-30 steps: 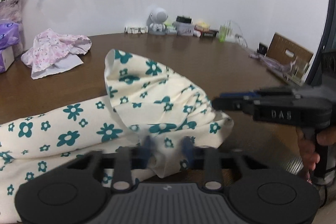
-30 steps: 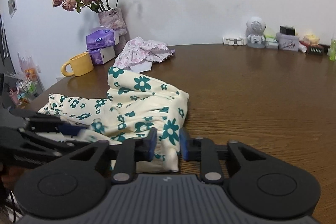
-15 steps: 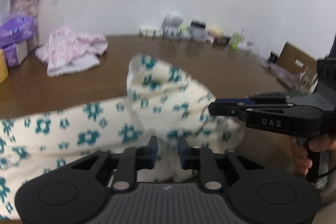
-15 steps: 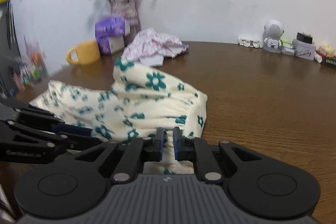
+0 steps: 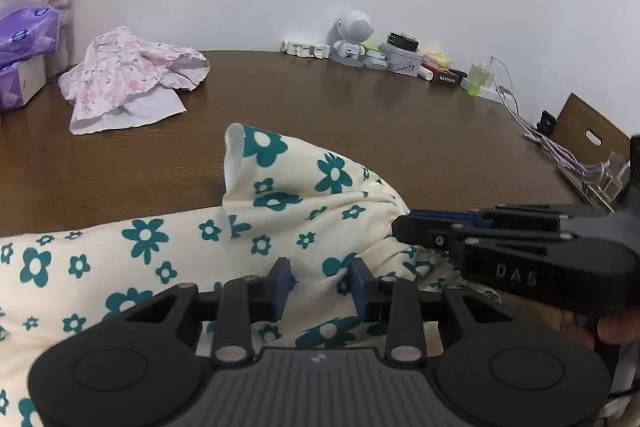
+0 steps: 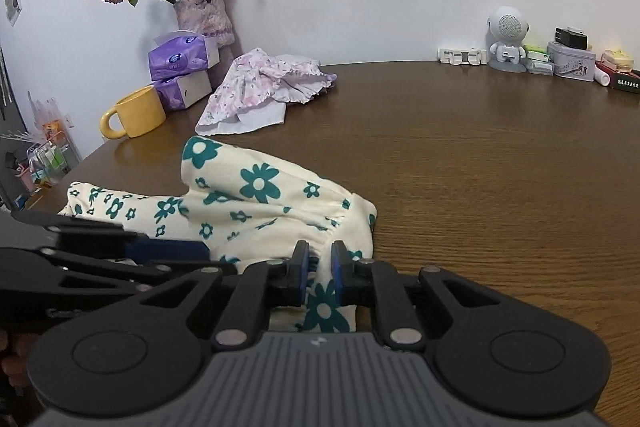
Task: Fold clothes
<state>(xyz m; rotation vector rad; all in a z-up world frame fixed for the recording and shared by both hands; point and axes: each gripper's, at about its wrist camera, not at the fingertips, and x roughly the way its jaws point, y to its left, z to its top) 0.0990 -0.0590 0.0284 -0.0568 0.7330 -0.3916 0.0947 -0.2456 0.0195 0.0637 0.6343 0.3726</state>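
A cream garment with teal flowers (image 5: 280,211) lies bunched on the brown table (image 6: 480,147). In the right wrist view the garment (image 6: 256,195) ends in a gathered edge at the near right. My right gripper (image 6: 321,267) is shut on that gathered edge, with a fold pinched between its blue pads. From the left wrist view the right gripper (image 5: 404,227) comes in from the right onto the same edge. My left gripper (image 5: 320,283) is open, its fingers standing apart over the cloth just left of there. The left gripper (image 6: 172,251) shows side-on at the lower left.
A crumpled pink floral garment (image 6: 264,83) lies at the back left. Beside it stand a yellow mug (image 6: 136,111), purple tissue packs (image 6: 180,59) and a vase of dried roses (image 6: 204,15). Small items and a white robot figure (image 6: 506,39) line the back wall. Cables (image 5: 552,147) lie at the right edge.
My right gripper has closed from open onto the gathered edge of the floral garment. The left gripper's fingers narrowed half a second ago and now stand wide again.
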